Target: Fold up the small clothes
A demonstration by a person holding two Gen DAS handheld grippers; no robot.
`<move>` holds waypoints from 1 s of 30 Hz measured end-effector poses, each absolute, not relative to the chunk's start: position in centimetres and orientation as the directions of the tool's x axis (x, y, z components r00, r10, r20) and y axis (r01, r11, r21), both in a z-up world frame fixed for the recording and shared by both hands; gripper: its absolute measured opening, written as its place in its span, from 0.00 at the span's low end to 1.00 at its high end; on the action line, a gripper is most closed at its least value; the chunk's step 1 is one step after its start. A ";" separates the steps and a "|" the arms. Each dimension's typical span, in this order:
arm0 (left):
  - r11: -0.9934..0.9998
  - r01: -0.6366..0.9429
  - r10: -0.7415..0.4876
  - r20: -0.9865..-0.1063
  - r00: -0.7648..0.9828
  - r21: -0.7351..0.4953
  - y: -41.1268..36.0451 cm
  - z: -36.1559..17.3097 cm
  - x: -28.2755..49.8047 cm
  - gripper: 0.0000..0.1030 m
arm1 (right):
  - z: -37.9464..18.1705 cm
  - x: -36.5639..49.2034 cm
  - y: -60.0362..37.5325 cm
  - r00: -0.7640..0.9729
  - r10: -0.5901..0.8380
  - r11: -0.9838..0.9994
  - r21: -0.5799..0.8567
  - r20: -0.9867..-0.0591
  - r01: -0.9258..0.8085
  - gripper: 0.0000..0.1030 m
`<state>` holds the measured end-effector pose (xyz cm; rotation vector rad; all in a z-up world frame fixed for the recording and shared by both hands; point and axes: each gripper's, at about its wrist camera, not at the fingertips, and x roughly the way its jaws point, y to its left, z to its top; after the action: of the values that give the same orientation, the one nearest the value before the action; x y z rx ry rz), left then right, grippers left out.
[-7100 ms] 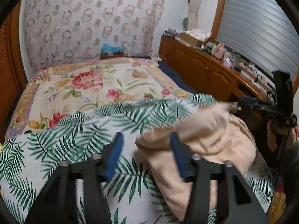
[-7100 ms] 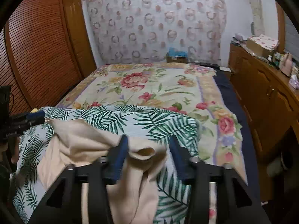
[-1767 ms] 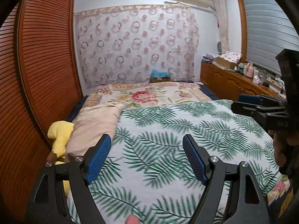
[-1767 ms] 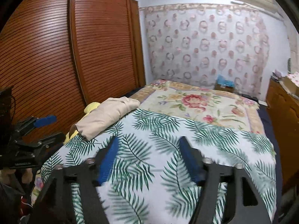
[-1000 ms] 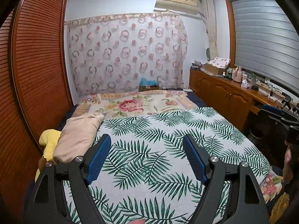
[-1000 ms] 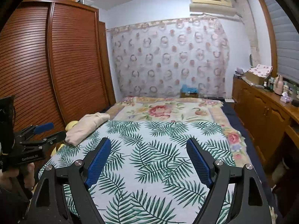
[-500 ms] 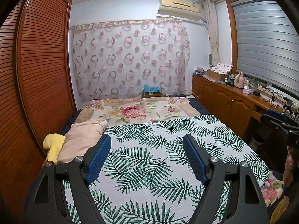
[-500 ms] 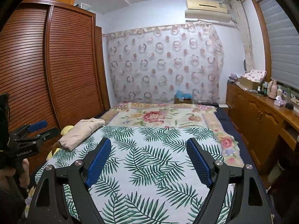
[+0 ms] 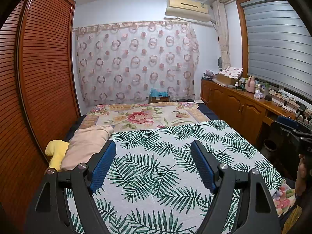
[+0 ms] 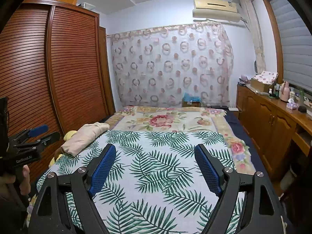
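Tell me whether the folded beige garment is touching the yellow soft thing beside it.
Touching: in the left wrist view, the folded beige garment overlaps the yellow soft thing, no gap showing.

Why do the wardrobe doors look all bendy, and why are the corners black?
Left wrist view: the fisheye lens bows the wardrobe doors and leaves black corners. Right wrist view: same bending on the wardrobe; the light is soft and even, the leaf-print sheet sharp, no glare.

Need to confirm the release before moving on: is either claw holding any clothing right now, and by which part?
Nothing is held. The left claw and right claw are open above the leaf-print sheet; the folded beige garment lies untouched at the bed's edge.
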<state>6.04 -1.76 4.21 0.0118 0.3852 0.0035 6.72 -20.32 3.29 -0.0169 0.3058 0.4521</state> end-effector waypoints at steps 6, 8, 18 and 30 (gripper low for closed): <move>1.000 -0.002 0.006 -0.377 0.926 0.012 -1.8 4.2 6.1 0.77 | 3.2 6.8 -20.4 0.853 0.429 0.899 0.047 -0.297 -0.435 0.82; 1.000 -0.001 0.005 -0.377 0.926 0.012 -1.8 4.2 6.0 0.77 | 3.1 6.8 -20.5 0.852 0.430 0.898 0.047 -0.298 -0.437 0.82; 1.000 -0.006 0.011 -0.374 0.927 0.012 -1.6 4.1 6.1 0.77 | 3.1 6.9 -20.7 0.852 0.432 0.897 0.046 -0.297 -0.439 0.82; 1.000 -0.018 0.021 -0.373 0.928 0.012 -1.5 3.7 6.0 0.77 | 2.9 7.2 -20.6 0.849 0.430 0.898 0.048 -0.306 -0.437 0.82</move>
<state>6.05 -1.50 3.72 0.0084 0.3822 0.0198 7.18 -20.64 2.86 -0.0233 0.3171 0.4565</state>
